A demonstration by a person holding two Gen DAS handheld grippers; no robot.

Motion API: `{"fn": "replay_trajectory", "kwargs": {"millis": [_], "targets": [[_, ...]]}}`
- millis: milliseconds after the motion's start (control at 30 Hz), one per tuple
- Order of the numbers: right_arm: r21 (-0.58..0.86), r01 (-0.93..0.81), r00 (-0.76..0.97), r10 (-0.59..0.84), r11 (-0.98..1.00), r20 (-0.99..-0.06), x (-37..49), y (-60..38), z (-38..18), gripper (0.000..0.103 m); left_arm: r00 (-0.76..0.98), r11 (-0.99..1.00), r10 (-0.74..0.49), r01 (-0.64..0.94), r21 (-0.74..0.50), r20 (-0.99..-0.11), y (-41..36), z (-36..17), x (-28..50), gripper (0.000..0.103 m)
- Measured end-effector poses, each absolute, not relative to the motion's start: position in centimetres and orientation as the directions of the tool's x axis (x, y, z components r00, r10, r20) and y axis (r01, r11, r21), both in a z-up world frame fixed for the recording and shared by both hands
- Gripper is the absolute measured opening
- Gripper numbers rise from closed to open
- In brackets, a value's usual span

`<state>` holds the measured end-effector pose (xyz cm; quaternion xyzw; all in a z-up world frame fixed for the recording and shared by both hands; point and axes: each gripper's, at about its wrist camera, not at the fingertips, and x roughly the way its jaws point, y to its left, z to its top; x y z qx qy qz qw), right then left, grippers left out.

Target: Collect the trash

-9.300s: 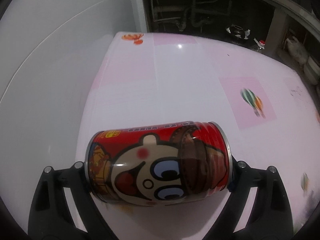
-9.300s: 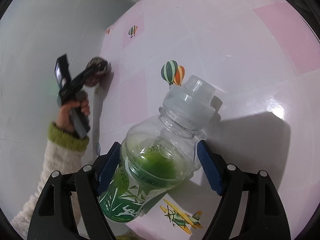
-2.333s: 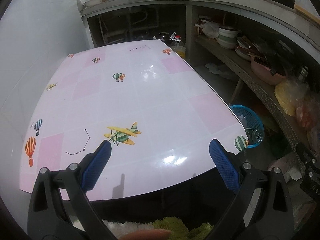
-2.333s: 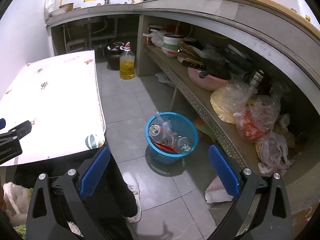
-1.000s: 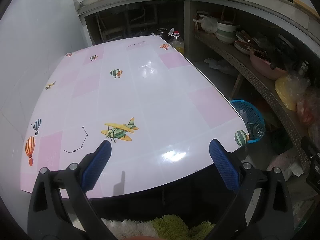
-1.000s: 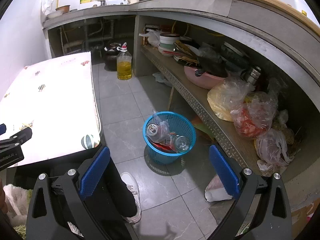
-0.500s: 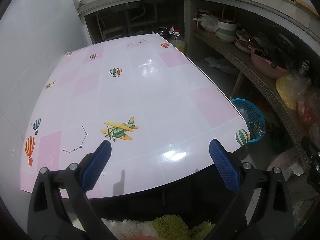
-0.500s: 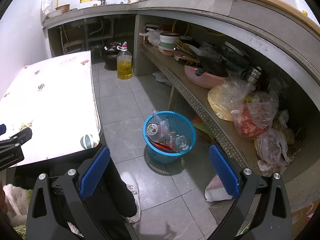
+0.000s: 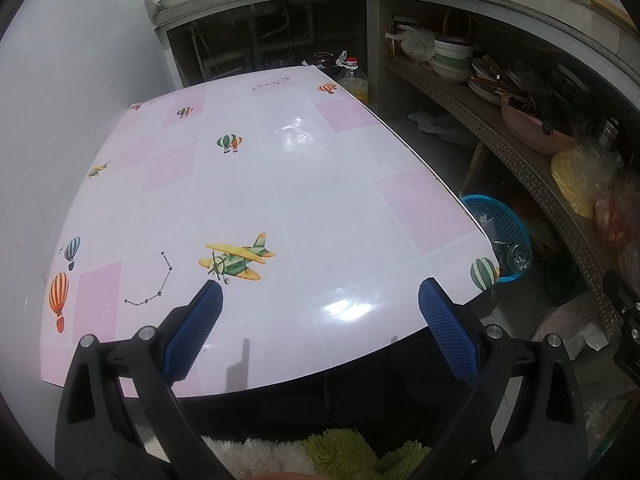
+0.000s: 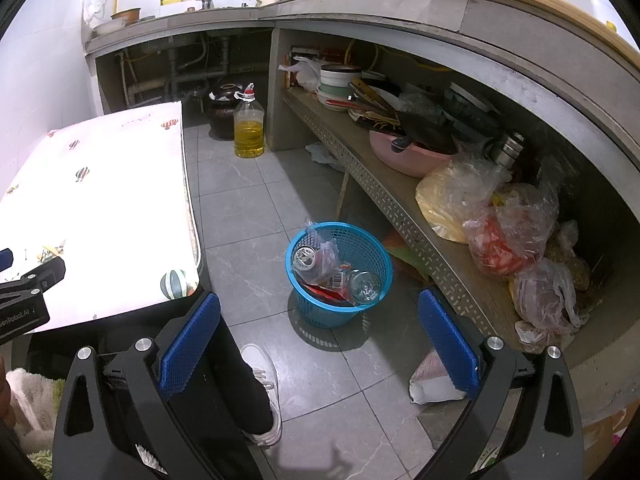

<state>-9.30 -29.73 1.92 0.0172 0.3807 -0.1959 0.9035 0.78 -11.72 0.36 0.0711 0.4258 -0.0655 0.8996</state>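
Note:
A blue plastic trash basket [image 10: 362,240] stands on the tiled floor beside the table's near corner, and it shows again as the basket [image 9: 504,220] past the table edge in the left wrist view. Inside lie a clear bottle [image 10: 364,286], a can [image 10: 303,258] seen end-on, a plastic bag and red wrapping. My right gripper [image 10: 318,344] hangs open and empty above the floor, short of the basket. My left gripper [image 9: 320,328] is open and empty over the near edge of the pink-and-white table [image 9: 280,184], which carries only printed pictures.
A long low shelf [image 10: 400,208] on the right holds bowls, a pink basin [image 10: 404,154] and plastic bags. An oil bottle [image 10: 249,130] and a dark jar [image 10: 222,112] stand on the floor at the back. A person's leg and white shoe [image 10: 262,376] are below the right gripper.
Almost nothing has shifted in the last second. Both grippers hover in place, open and empty; 9.3 s ago the left held a red can and the right a green bottle.

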Motion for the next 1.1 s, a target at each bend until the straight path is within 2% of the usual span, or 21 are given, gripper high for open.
{"fn": "replay_trajectory", "kwargs": {"millis": [1100], "targets": [[-0.114, 0.365, 0.629, -0.335, 0.924, -0.701, -9.09, -30.01, 1.30, 0.096, 0.611, 0.978, -0.052, 0.191, 0.083, -0.790, -11.82, 0.00, 0.96, 0.094]]}}
